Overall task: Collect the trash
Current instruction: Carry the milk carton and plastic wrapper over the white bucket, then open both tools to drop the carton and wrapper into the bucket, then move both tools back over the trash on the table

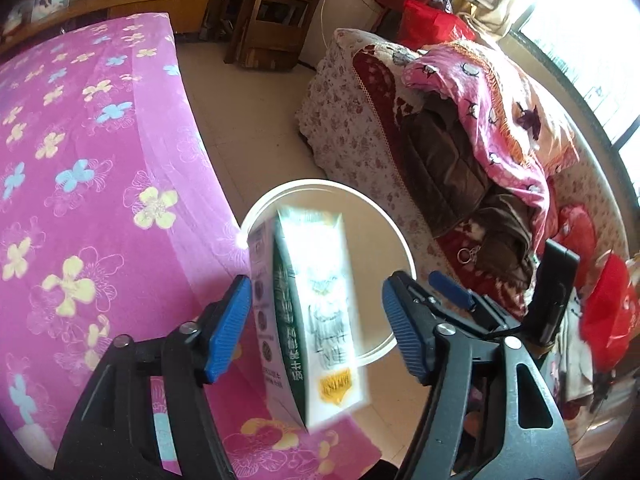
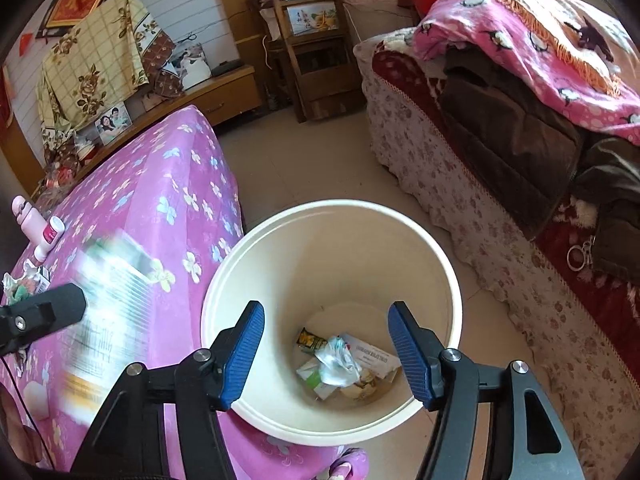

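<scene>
Both tongs hang over the white bin [image 2: 332, 240]. Left gripper [image 1: 316, 332] is spread wide, a blurred green-and-white carton [image 1: 312, 320] between its blue pads, clear of the right pad; can't tell about the left one. Right gripper [image 2: 326, 354] is released and empty, wrappers [image 2: 340, 364] lying on the bin's bottom below. Bin stands on the floor beside the pink flowered cloth [image 2: 160, 200].

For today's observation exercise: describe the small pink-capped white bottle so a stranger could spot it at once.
Start at the pink flowered bedspread beside the white bin. Near its far left edge lie two small containers. The white bottle is the one with a magenta label, lying next to an all-pink flask.
</scene>
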`<state>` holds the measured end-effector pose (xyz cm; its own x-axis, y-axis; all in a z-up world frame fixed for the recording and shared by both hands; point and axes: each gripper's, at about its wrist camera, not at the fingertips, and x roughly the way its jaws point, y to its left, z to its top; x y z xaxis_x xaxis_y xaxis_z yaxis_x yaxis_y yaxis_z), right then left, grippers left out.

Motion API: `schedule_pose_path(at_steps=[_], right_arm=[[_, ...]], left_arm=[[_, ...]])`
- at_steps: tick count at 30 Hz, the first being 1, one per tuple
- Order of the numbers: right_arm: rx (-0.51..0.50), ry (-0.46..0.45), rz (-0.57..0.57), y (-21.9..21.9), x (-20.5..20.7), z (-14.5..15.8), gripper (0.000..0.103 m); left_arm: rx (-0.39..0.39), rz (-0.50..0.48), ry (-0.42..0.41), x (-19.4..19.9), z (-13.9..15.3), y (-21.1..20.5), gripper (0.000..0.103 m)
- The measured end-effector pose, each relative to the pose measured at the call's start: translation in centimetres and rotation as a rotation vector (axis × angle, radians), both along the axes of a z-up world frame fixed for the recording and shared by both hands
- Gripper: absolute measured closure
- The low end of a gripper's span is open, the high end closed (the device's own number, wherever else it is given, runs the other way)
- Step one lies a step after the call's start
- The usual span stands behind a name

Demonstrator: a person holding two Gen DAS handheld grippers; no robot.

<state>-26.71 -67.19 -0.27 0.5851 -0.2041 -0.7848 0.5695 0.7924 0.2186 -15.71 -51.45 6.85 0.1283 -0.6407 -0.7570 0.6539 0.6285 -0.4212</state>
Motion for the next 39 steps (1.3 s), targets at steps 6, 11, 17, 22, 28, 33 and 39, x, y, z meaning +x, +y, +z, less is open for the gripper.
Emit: schedule_pose_path(at_steps=[6, 11, 17, 22, 28, 33, 39], right_arm=[[0.027, 0.011, -0.013, 0.0, -0.7, -0.6, 0.041], [0.023, 0.015, -0.001, 0.8, -0.8, -0.6, 0.041], [0.017, 0.018, 0.026, 2.5, -0.4, -0.4, 0.041], [0.007, 0.017, 0.047, 4.3, 0.1, 0.3, 0.041], [-0.005, 0.009, 0.097, 7.2, 1.2, 1.6, 0.036], [-0.009, -0.019, 0.165, 10.3, 2.5, 3.2, 0.035], [-0.004, -0.033, 0.267, 14.8, 4.8, 4.1, 0.034]], left_arm=[[0.005, 0.025, 0.004, 0.2, 0.2, 1.0, 0.036], [0.059, 0.065, -0.059, 0.1, 0.3, 2.4, 0.036], [0.107, 0.109, -0.107, 0.3, 0.3, 4.4, 0.036], [0.137, 0.144, -0.15, 0.3, 0.8, 6.3, 0.036], [0.166, 0.191, -0.184, 0.3, 1.4, 9.6, 0.036], [0.174, 0.233, -0.197, 0.5, 2.1, 13.7, 0.036], [0.179, 0.294, -0.212, 1.2, 3.0, 19.8, 0.036]])
